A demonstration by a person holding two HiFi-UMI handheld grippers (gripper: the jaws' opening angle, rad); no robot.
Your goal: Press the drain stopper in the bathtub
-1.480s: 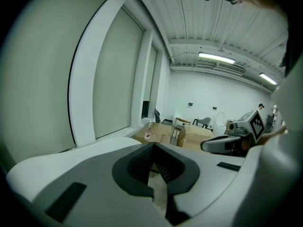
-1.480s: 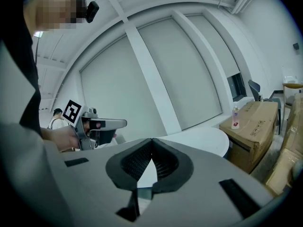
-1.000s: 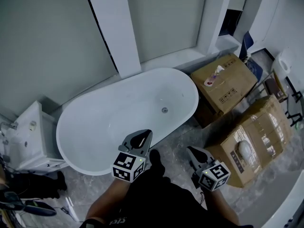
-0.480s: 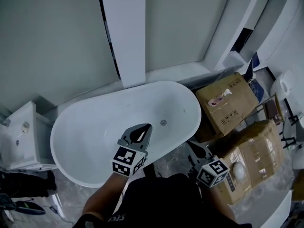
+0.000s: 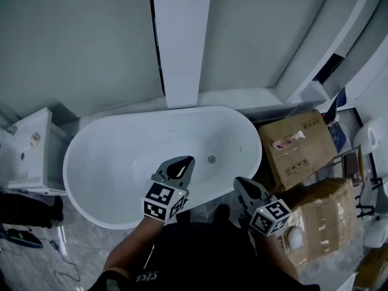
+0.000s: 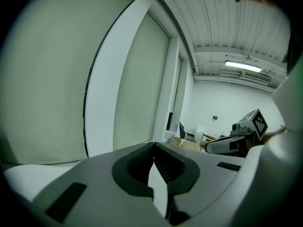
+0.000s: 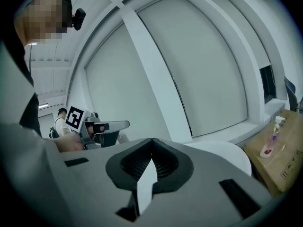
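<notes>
— Print anywhere legible? Going nearest to farthest.

— lol, not much. The grey left gripper [image 5: 180, 164] and grey right gripper [image 5: 240, 184] each carry a cube of black-and-white square markers. That's patterns only, no words. The brown cardboard box [image 5: 300, 153] past the tub's right end has dark stamped symbols, way too small to read. A pink-and-white bottle [image 5: 284, 142] sits on top of it, label unreadable too.

— And the jaws?

— Both pairs are clenched, tips touching, nothing between them. The left one hovers over the inside of the white oval bathtub [image 5: 85, 190]. The right one lines up with its near right rim.

— So where's the stopper?

— The small round metal drain stopper [image 5: 211, 159] sits on the tub floor toward the right end, beyond both grippers and clear of them. Farther back a white pillar [image 5: 180, 47] rises behind the tub against the pale wall.
</notes>
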